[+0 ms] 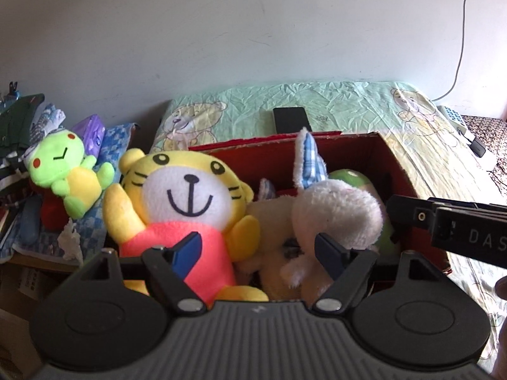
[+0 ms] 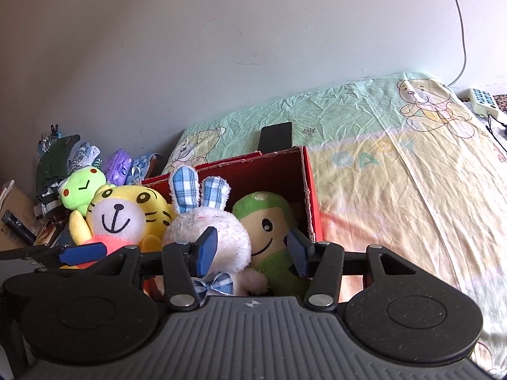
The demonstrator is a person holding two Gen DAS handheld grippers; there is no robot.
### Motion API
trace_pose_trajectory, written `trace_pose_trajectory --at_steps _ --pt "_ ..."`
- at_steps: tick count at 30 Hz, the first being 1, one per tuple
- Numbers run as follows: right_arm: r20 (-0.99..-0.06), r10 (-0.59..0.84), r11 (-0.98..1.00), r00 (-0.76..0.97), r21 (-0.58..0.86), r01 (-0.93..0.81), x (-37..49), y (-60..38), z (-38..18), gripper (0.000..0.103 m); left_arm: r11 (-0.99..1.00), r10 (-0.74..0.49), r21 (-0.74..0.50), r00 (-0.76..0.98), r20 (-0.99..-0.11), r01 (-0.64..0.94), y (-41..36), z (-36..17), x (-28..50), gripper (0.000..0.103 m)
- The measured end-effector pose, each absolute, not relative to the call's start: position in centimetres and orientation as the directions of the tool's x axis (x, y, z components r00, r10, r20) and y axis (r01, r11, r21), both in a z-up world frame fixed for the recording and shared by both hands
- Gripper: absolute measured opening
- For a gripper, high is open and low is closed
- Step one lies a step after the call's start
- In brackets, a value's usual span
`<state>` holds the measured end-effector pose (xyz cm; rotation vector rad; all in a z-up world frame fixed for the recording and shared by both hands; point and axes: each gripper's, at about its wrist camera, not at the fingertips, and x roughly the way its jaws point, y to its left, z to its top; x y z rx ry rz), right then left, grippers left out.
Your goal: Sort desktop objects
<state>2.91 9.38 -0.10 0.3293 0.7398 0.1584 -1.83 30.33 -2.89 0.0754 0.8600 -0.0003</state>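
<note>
Inside the red box (image 2: pixel 309 190), tiger (image 1: pixel 187 196), rabbit (image 2: pixel 206 234) and green-capped doll (image 2: pixel 269 221) are already sitting; I am holding left gripper (image 1: pixel 258 253) and right gripper (image 2: pixel 250 250) wide, empty; green frog (image 1: pixel 69 174) is waiting outside.

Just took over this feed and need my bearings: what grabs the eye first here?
A red cardboard box crammed with plush toys: a yellow tiger at its left end, a white rabbit with blue plaid ears in the middle, a green-capped doll on the right. A green frog plush sits outside to the left. Both grippers hover open.
</note>
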Motion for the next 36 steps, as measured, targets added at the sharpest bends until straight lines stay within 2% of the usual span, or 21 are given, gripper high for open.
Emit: trace_pose_trajectory --at_steps 3,12,16,22,24,29,36 --pt "-0.653 0.248 0.939 0.716 0.343 -0.012 2.7 9.7 -0.4 0.053 0.998 0.041 0.059 0.635 -0.771 0.007 30.8 -3.3 -1.9 0.081" --pt "-0.687 0.181 0.966 0.703 0.260 0.005 2.0 11.1 -0.1 0.065 0.994 0.100 0.103 0.631 -0.769 -0.033 30.7 -3.5 -2.4 0.087" --pt "-0.707 0.137 0.975 0.694 0.221 0.033 1.9 11.4 0.4 0.078 0.993 0.117 0.106 0.620 -0.776 -0.056 31.0 -3.3 -2.3 0.087" --pt "-0.687 0.092 0.980 0.721 0.191 0.057 1.3 11.7 2.2 0.092 0.991 0.134 0.118 0.616 -0.776 -0.067 31.0 -2.2 -2.3 0.087" --pt "-0.686 0.095 0.979 0.721 0.195 0.057 1.4 11.6 2.7 0.093 0.990 0.139 0.123 0.617 -0.774 -0.068 31.1 -1.8 -2.2 0.089" --pt "-0.712 0.111 0.975 0.693 0.212 0.061 1.9 11.5 3.1 0.092 0.985 0.168 0.155 0.631 -0.757 -0.076 31.2 -0.4 -2.0 0.102" --pt "-0.739 0.094 0.974 0.667 0.207 0.093 1.9 11.4 2.3 0.091 0.979 0.195 0.186 0.601 -0.775 -0.078 31.0 -1.6 -2.1 0.103"
